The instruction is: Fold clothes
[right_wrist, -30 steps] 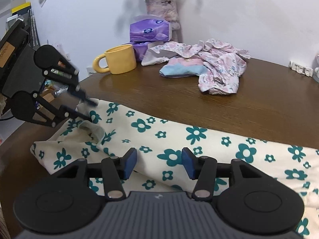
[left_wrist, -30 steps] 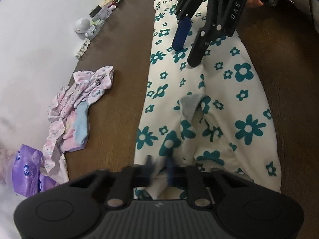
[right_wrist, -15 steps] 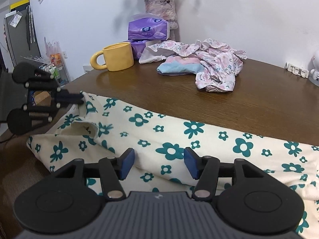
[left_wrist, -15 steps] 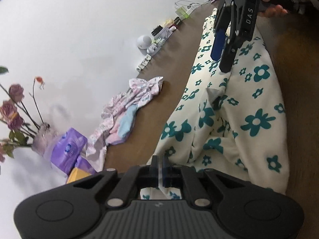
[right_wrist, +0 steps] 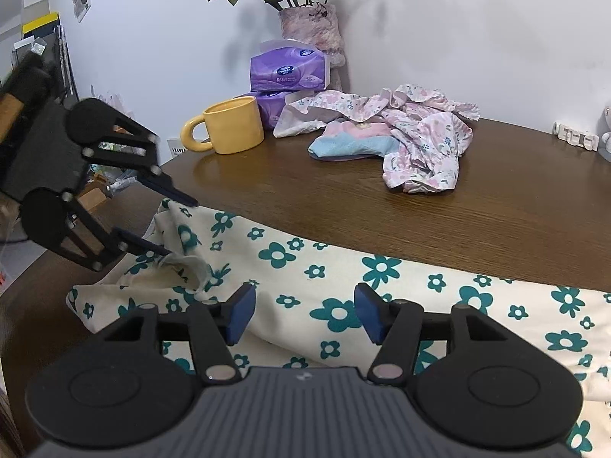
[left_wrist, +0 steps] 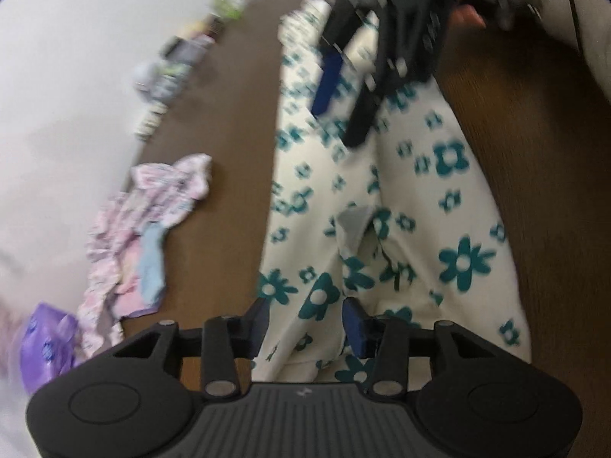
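Note:
A cream garment with teal flowers (left_wrist: pixel 420 229) lies stretched along the brown table (left_wrist: pixel 229 191). My left gripper (left_wrist: pixel 305 324) hovers open over its near end, with cloth showing between the blue pads but nothing clamped. In the right wrist view the left gripper (right_wrist: pixel 177 227) stands open just above the garment's rumpled left end (right_wrist: pixel 183 263). My right gripper (right_wrist: pixel 305 313) is open low over the garment (right_wrist: pixel 343 267). From the left wrist view the right gripper (left_wrist: pixel 338 126) hangs open over the far part, held by a hand.
A pile of pink floral clothes (right_wrist: pixel 420 145) lies at the back of the table (right_wrist: pixel 458 221). A yellow mug (right_wrist: pixel 233 126), purple tissue packs (right_wrist: pixel 286 68) and a vase of dried flowers (right_wrist: pixel 309 26) stand by the wall. Small items (right_wrist: pixel 576 139) sit far right.
My left gripper was shut on the garment's edge and held it up; it has now opened and let go, and the cloth lies lower. The right gripper stays open over the garment.

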